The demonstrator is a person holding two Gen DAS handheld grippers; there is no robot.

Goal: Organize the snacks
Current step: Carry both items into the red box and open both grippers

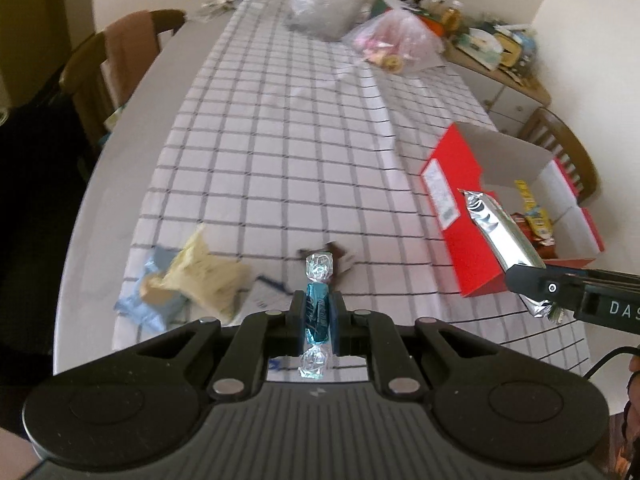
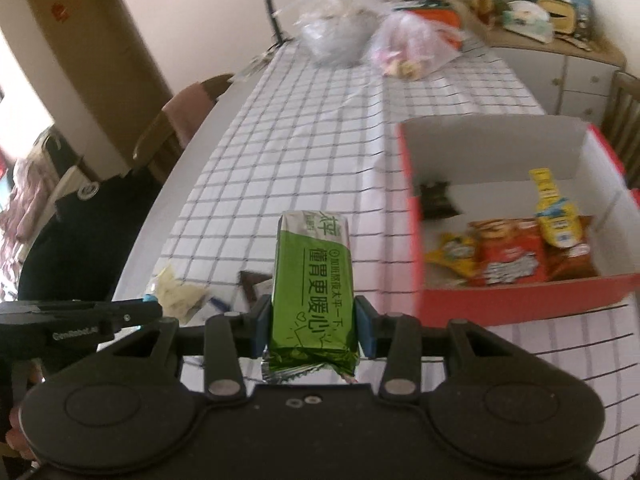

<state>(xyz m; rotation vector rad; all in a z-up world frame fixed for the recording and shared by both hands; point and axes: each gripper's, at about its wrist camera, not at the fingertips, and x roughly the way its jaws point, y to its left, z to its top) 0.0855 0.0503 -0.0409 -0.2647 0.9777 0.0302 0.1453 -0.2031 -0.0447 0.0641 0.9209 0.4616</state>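
My left gripper (image 1: 317, 316) is shut on a blue twist-wrapped candy (image 1: 317, 312), held upright above the checked tablecloth. My right gripper (image 2: 313, 326) is shut on a green foil snack packet (image 2: 312, 280); seen from the left wrist, that packet (image 1: 502, 236) shows its silver back and hangs at the near left corner of the red box (image 1: 460, 216). The red box (image 2: 412, 208) stands open on the right with several snack bags (image 2: 508, 256) inside. On the cloth lie a pale yellow packet (image 1: 204, 272), a light blue packet (image 1: 152, 304) and a dark brown packet (image 1: 340, 256).
Two clear plastic bags (image 1: 360, 20) sit at the far end of the table, beside a lamp stem (image 2: 274, 12). Wooden chairs (image 1: 116, 60) stand at the left and right sides. A cluttered cabinet (image 2: 560, 20) lines the far right wall.
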